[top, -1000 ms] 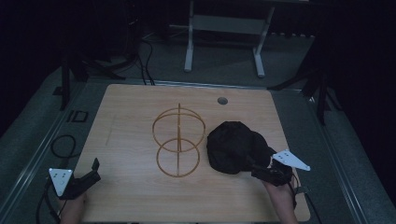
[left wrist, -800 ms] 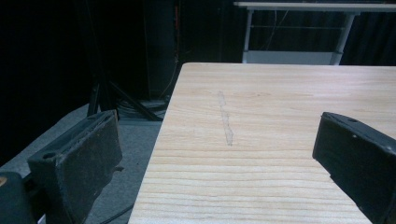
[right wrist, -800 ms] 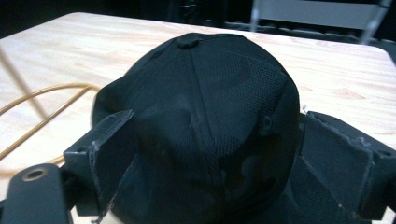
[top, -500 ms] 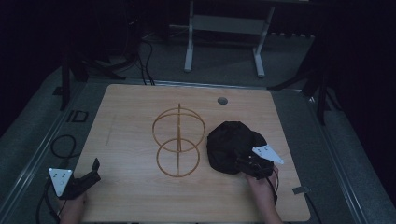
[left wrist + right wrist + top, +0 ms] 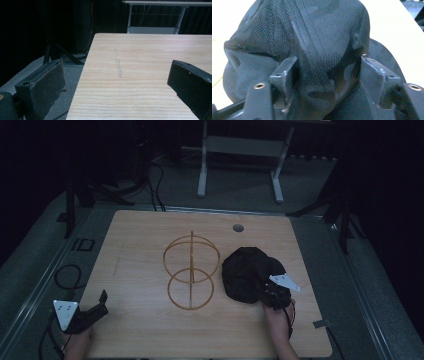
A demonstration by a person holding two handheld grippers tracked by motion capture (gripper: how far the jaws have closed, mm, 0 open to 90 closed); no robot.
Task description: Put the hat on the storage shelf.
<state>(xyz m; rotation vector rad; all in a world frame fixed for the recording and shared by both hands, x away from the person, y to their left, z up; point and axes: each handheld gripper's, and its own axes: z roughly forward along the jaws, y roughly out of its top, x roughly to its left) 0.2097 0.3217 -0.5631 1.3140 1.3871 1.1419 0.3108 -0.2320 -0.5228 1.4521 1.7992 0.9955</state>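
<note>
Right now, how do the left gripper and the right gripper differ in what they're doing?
The left gripper sits at the table's near left corner with its fingers wide apart over bare wood; the right gripper is at the black cap, its fingers having just been closing with the cap's mesh crown bunched between them. Both are hand-held and carry a grey three-cornered plate.

A black mesh-textured cap (image 5: 247, 272) is lying on a pale, straight-grained wooden table (image 5: 140, 245) — beside it, a golden-tan wire stand (image 5: 191, 272) is showing thin rings.
</note>
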